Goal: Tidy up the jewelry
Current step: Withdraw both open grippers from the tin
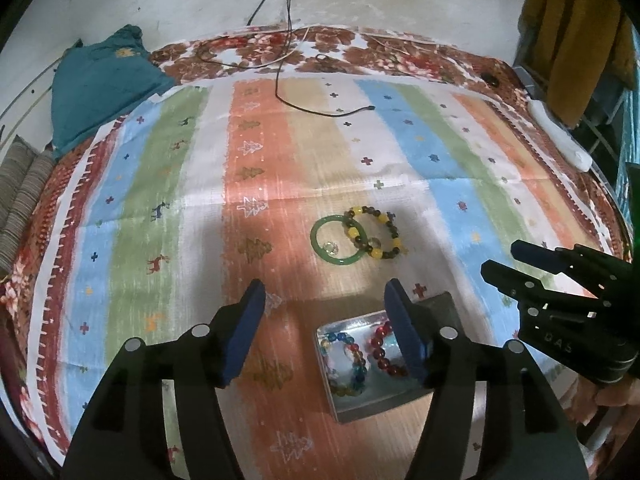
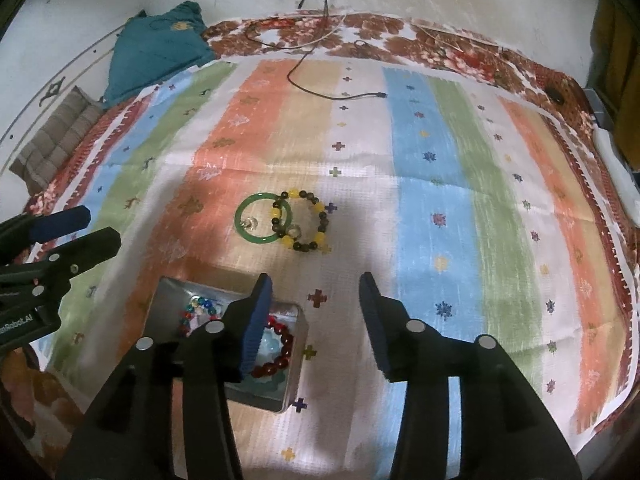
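Green bangle (image 2: 262,218), judged rigid, slick and breakable, is overlapped on the bed's striped cloth (image 2: 432,208) by a limp, light yellow-and-dark bead bracelet (image 2: 304,220), best pinched across its strand; left gripper (image 1: 326,330) and right gripper (image 2: 316,326) are shown spread, empty, near the tin box (image 2: 296,364)

Left gripper (image 1: 325,300) and right gripper (image 2: 316,294), fingers spread, empty.
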`<control>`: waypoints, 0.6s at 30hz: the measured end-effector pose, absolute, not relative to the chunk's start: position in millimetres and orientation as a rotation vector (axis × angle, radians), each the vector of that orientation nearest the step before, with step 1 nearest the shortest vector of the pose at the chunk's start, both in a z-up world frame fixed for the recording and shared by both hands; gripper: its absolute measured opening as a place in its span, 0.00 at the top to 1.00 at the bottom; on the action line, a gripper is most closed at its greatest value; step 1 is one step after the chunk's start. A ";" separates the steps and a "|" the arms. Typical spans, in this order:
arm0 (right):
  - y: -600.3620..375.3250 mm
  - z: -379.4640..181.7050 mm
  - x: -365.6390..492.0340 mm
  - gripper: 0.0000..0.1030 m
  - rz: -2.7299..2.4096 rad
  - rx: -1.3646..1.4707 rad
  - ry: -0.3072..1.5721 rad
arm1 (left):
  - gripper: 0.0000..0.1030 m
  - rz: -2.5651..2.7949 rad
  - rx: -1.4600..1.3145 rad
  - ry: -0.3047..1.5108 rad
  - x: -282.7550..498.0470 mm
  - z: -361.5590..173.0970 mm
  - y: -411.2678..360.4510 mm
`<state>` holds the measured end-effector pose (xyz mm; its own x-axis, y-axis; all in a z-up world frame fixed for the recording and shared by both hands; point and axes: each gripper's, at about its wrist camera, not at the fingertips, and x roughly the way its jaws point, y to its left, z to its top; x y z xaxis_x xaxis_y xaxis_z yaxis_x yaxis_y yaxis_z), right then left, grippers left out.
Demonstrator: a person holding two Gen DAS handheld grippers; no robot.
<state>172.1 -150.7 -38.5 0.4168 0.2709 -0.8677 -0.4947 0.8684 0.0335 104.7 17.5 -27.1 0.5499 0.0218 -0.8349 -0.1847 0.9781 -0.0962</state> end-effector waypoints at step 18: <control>-143.1 -56.3 212.3 0.35 0.440 -0.248 1.074 | 0.19 0.211 -0.169 0.976 147.6 -45.9 36.4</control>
